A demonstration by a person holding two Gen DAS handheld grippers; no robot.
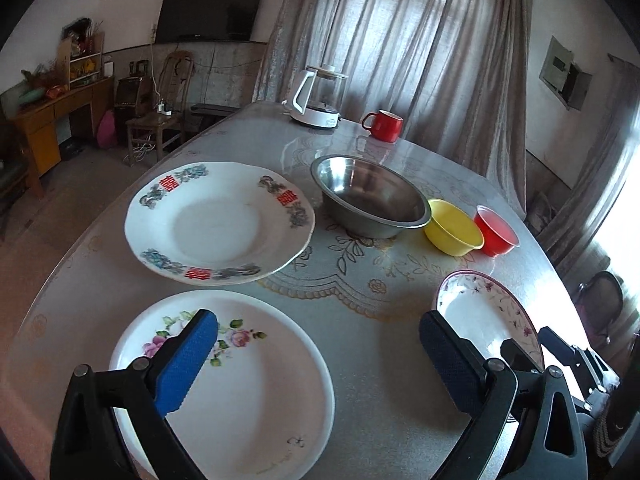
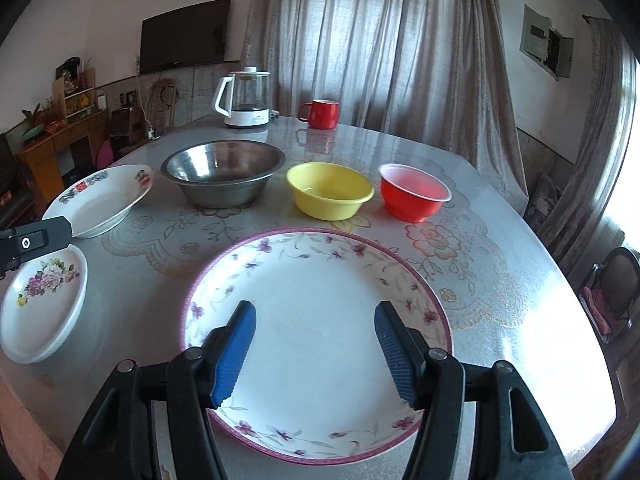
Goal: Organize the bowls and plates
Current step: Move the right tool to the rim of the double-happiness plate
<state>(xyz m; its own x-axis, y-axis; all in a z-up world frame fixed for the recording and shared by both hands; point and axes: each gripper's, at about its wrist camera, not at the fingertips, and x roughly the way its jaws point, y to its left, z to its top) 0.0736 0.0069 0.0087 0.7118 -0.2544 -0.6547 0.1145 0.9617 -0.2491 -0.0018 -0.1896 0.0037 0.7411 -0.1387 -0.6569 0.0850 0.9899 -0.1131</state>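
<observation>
- The steel bowl [image 2: 222, 178] sits mid-table; take it as the landmark. The yellow bowl [image 2: 330, 190] is just to its right and the red bowl [image 2: 415, 192] beyond that, the three in a row by size, probably ready for nesting.
- Just left of the steel bowl lies the plate with red characters [image 1: 218, 220]; nearer the camera than that plate is the rose plate [image 1: 224, 384].
- The pink-rimmed plate [image 2: 320, 320] lies in front of the steel bowl, well apart.
- The left gripper [image 1: 318, 360] hovers by the rose plate, jaws wide apart, holding nothing.
- The right gripper [image 2: 315, 354] hangs over the pink-rimmed plate, jaws spread and empty, likely lining up a rim grasp.
</observation>
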